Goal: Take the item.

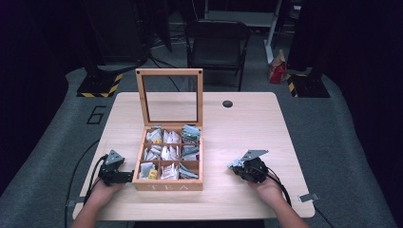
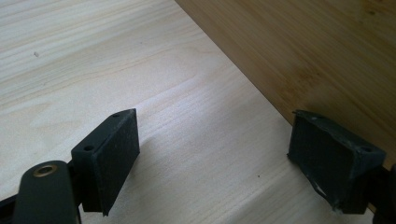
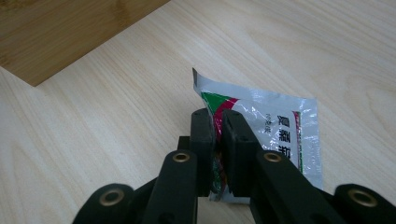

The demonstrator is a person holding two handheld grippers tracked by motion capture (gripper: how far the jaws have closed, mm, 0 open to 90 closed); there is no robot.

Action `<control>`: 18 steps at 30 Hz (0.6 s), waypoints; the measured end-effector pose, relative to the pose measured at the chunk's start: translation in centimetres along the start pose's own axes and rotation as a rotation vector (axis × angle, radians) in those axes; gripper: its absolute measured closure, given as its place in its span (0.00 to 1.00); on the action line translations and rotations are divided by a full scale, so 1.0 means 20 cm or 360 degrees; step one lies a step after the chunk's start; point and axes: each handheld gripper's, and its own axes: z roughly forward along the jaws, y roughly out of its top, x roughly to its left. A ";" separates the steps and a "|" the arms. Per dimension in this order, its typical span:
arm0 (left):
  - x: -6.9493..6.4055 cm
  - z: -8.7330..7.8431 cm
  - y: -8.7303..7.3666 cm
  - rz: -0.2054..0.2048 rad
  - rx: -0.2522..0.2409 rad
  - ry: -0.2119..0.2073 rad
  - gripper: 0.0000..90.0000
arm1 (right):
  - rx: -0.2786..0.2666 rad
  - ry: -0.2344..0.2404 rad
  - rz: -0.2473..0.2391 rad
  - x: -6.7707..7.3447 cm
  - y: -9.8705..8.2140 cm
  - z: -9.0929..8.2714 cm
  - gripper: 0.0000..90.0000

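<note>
A wooden tea box stands open near the table's front, its glass lid upright and its compartments holding several tea sachets. My left gripper rests on the table against the box's left side. Its jaws stand wide open with only bare table between them, the box wall just beyond. My right gripper lies to the right of the box. It is shut on the edge of a silver, green and red tea sachet that lies low over the tabletop.
The light wooden table has a cable hole at the back right. Behind it stand a black folding chair and a red bag on the floor. A metal clip lies at the front right edge.
</note>
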 end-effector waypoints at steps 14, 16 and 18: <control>0.00 0.00 0.00 0.0000 0.0000 0.0000 0.18 | -0.0058 0.0028 0.0053 0.00 0.02 -0.03 0.61; 0.00 0.00 0.00 -0.0001 0.0000 0.0000 0.18 | -0.0065 0.0037 0.0068 0.00 0.02 -0.04 0.61; 0.00 0.00 0.00 0.0001 0.0000 0.0000 0.18 | -0.0082 0.0030 0.0049 0.00 0.03 -0.04 0.59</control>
